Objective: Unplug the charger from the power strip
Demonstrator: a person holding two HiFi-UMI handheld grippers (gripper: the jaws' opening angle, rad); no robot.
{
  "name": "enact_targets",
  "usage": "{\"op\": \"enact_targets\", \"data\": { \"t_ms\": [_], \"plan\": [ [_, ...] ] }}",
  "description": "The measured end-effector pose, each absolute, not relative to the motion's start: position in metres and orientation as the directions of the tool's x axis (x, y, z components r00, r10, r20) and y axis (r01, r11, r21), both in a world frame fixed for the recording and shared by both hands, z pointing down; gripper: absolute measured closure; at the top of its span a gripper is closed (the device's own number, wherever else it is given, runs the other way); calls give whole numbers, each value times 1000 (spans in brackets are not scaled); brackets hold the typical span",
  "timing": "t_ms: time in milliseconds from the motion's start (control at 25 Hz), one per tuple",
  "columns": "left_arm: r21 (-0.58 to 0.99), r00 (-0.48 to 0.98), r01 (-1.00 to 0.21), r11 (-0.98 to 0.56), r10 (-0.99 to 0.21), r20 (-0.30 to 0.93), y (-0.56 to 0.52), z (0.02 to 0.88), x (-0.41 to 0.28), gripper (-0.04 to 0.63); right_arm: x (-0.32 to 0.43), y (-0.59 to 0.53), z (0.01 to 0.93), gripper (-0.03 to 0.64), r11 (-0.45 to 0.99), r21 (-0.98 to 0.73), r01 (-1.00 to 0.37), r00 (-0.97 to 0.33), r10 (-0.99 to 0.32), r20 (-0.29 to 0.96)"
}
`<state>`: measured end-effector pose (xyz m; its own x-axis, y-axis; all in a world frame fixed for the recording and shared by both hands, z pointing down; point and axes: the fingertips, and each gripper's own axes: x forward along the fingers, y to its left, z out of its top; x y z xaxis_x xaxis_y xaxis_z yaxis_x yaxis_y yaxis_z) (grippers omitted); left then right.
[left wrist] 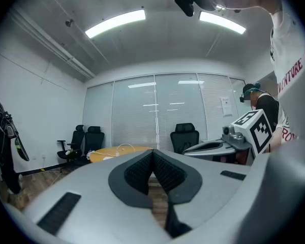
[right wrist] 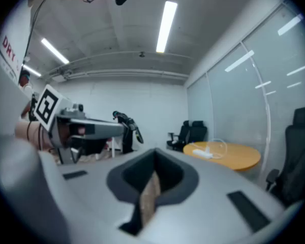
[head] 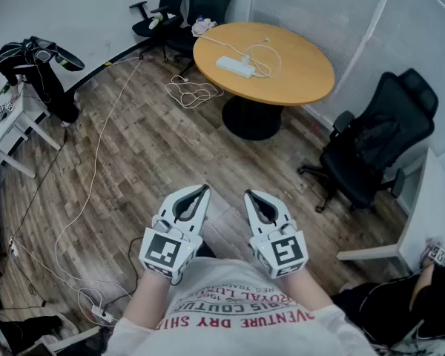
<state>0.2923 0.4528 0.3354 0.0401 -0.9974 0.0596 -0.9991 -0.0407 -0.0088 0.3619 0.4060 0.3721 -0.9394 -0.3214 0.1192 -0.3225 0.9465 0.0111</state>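
The round wooden table [head: 297, 73] stands across the plank floor [head: 133, 162] from the person, well apart from both grippers; the white power strip [head: 235, 67] lies on the table's top, towards its left side, with a thin white cable [head: 263, 56] looped beside it; the charger is too small to tell apart from the strip at this range.

A loose coil of white cord [head: 193, 91] lies on the floor just off the table's left edge; two black office chairs [head: 189, 2] stand behind the table against the wall, and another black chair [head: 382, 136] stands to the table's right.

The left gripper [head: 205, 190] and the right gripper [head: 249, 194] are held side by side close to the person's white shirt [head: 237, 310], both pointing towards the table and roughly level; the left gripper's jaws are together at the tips with nothing between them; the right gripper's jaws are likewise closed and empty, with only a sliver of floor showing behind the tips.
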Motion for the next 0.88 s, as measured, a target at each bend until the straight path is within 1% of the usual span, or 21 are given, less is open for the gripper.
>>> {"op": "enact_targets", "data": {
  "t_ms": [400,640,760,880],
  "plan": [
    [-7,52,-999,-52,-996,66,450,339,294,562,363,406,376,589,946,7,-323,-938,-321,132],
    [-4,67,-998,-68,-994,82,445,347,292,561,364,398,376,589,936,-45,-348,-935,-343,96],
    [-18,75,-997,-77,-993,90,440,355,283,562,360,391,383,589,928,-73,-364,-929,-356,105],
    [1,85,-996,-85,-991,103,433,363,269,562,349,383,388,589,921,-95,-377,-923,-365,121]
  ]
}}
